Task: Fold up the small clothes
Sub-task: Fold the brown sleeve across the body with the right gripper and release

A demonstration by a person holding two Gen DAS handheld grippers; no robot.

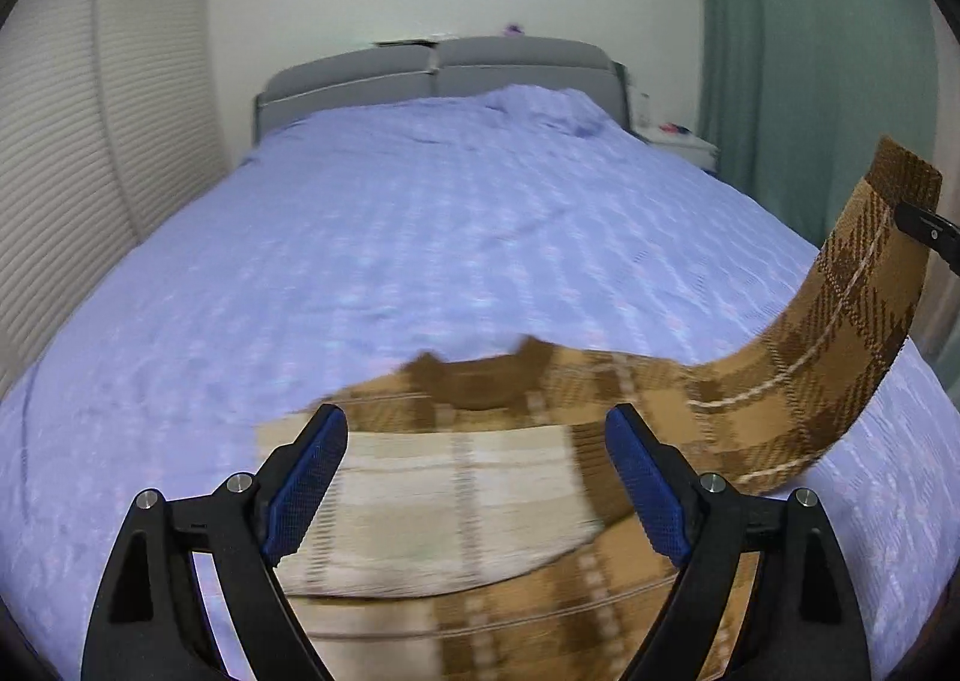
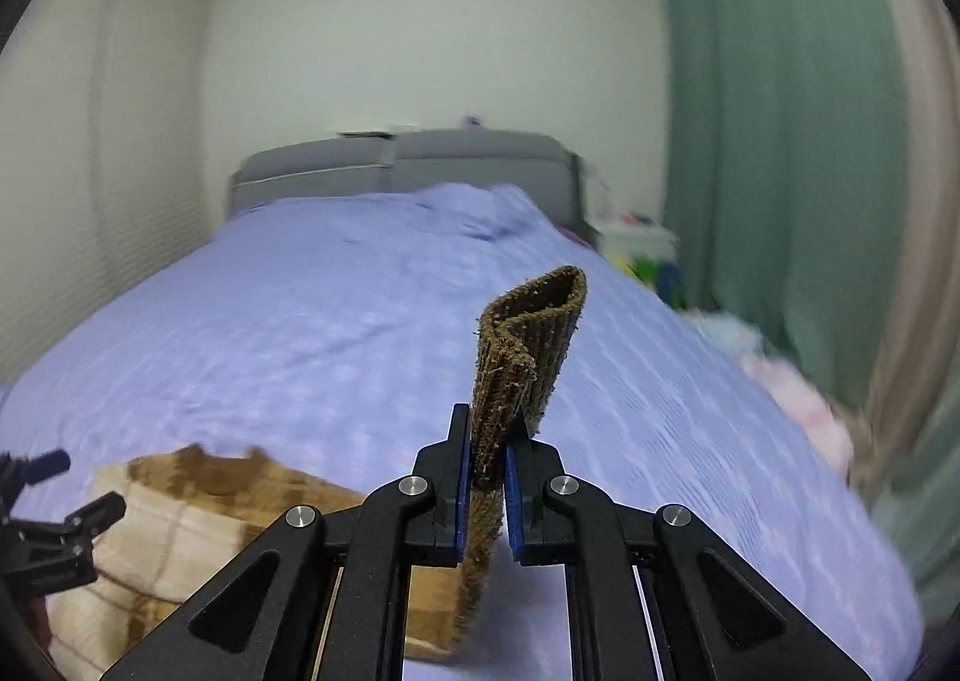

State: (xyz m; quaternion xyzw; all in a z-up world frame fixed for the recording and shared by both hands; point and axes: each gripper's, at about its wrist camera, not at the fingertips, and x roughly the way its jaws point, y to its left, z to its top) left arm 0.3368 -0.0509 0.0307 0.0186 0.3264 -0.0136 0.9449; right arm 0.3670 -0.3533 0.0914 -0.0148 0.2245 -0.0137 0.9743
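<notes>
A brown plaid knit garment (image 1: 480,507) lies on the near end of the bed (image 1: 390,237), one part turned over to show its pale inside. My left gripper (image 1: 477,486) is open just above the folded part, touching nothing. A long plaid sleeve (image 1: 840,321) rises to the right, up to my right gripper (image 1: 927,231). In the right wrist view my right gripper (image 2: 485,456) is shut on the sleeve's ribbed cuff (image 2: 528,345), lifted above the bed. The garment body (image 2: 198,513) and the open left gripper (image 2: 60,495) show at lower left.
The bed (image 2: 300,321) has a lilac quilted cover and a grey headboard (image 1: 438,66). A green curtain (image 1: 798,51) hangs at the right, a white wardrobe (image 1: 90,141) at the left. A white nightstand (image 1: 678,138) and pale clothes (image 2: 798,399) lie at the bed's right.
</notes>
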